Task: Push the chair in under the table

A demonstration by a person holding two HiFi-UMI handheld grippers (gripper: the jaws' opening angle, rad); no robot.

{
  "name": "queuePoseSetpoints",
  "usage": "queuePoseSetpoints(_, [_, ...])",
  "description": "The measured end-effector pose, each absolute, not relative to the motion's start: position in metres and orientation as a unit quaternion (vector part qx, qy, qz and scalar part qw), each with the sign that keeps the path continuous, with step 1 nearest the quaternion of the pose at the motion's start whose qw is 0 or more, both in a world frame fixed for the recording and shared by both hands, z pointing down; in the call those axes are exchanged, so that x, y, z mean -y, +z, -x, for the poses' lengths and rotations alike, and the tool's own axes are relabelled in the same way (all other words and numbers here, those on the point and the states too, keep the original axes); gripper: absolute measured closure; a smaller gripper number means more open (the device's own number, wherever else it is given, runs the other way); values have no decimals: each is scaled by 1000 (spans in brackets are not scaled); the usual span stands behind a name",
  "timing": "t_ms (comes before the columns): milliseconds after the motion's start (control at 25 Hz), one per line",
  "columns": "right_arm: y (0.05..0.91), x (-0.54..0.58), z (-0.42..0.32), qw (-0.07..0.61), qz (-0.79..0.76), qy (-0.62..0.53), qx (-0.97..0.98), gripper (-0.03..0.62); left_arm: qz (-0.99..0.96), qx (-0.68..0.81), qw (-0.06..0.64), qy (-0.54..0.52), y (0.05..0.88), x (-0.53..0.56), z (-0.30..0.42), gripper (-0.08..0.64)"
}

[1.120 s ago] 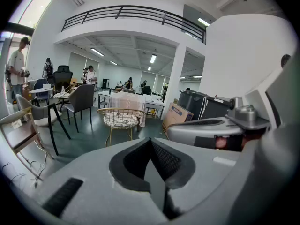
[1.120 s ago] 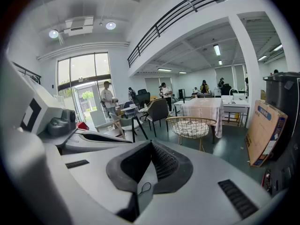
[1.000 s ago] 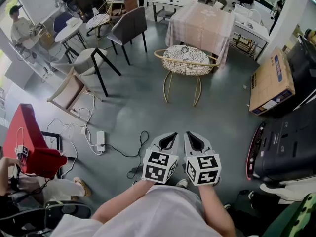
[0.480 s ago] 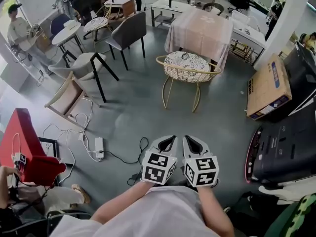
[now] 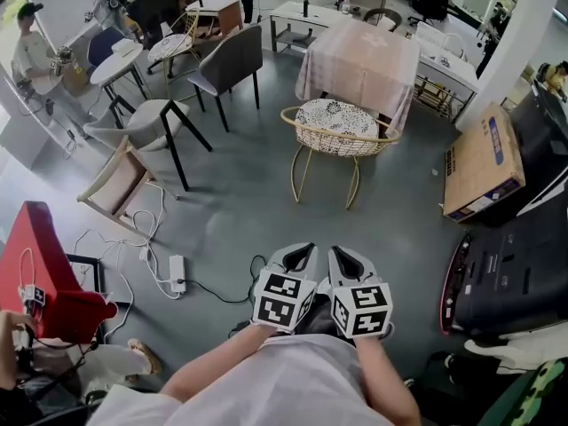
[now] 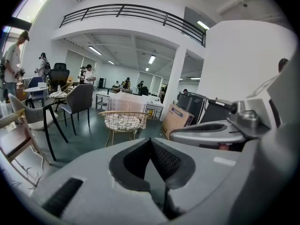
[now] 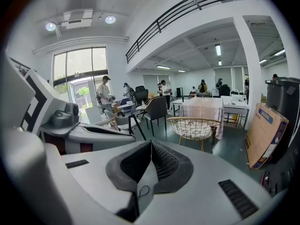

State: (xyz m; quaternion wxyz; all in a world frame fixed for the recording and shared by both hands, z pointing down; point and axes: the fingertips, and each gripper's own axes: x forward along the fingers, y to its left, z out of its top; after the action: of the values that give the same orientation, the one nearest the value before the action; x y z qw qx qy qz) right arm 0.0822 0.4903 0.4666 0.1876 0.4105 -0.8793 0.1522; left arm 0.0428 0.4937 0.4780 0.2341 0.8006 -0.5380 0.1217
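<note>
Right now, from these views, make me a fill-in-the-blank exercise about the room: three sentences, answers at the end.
1. The left gripper and the right gripper both have their jaws ____, with nothing between them.
2. The basket chair stands out in the open, not yet under the cloth-covered ____.
3. In the head view, the cardboard box leans at the ____ edge.
Missing words: shut; table; right.
</note>
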Motion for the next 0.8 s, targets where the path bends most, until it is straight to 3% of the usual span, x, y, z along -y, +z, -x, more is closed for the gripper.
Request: queuePoseSetpoints(800, [477,-340,-115,213,-390,148,883,588,-799,530,232,163,480,-342,-71,555])
